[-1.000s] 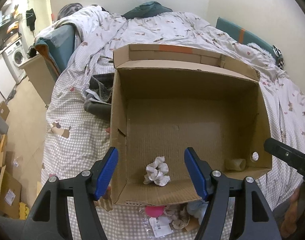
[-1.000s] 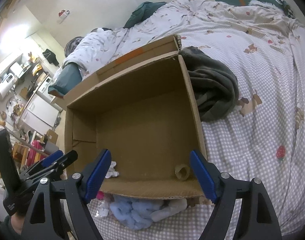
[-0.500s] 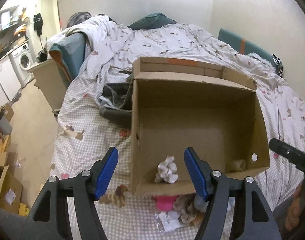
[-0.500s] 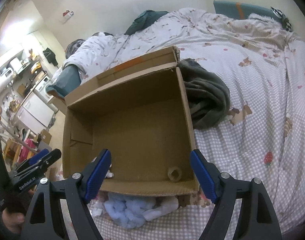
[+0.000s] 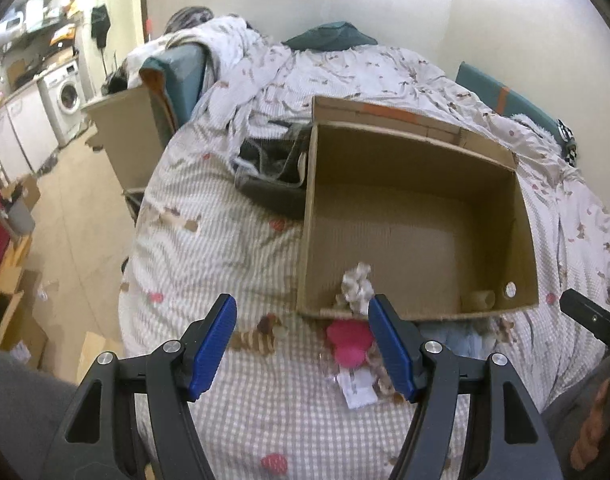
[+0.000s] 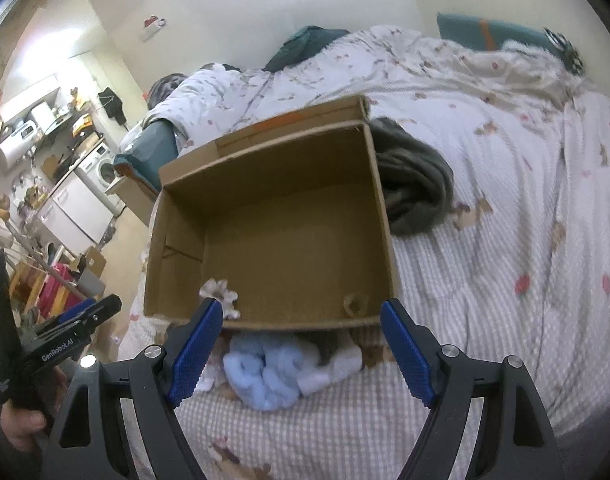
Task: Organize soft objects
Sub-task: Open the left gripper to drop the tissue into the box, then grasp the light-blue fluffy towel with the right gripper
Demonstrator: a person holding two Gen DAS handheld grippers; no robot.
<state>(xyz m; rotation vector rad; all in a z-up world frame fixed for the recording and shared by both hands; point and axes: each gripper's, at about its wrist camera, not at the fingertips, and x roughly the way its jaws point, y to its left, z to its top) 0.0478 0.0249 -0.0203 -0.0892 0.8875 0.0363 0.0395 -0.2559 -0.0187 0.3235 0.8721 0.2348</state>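
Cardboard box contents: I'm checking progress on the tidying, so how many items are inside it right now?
2. A white scrunchie lies near the cardboard box front wall, left side; a small cardboard tube sits in its front right corner. The front wall may hide more.

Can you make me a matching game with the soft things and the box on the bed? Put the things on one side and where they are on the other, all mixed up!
Things:
1. white scrunchie
2. blue fluffy scrunchie
3. pink soft thing
4. dark grey blanket

Places:
A. on the bed in front of the cardboard box, next to a white label
B. inside the box, by its near wall
C. bunched on the bed against one side of the box
D. on the bed outside the near wall, between the right gripper's open jaws

Pairs: 1-B, 2-D, 3-A, 4-C
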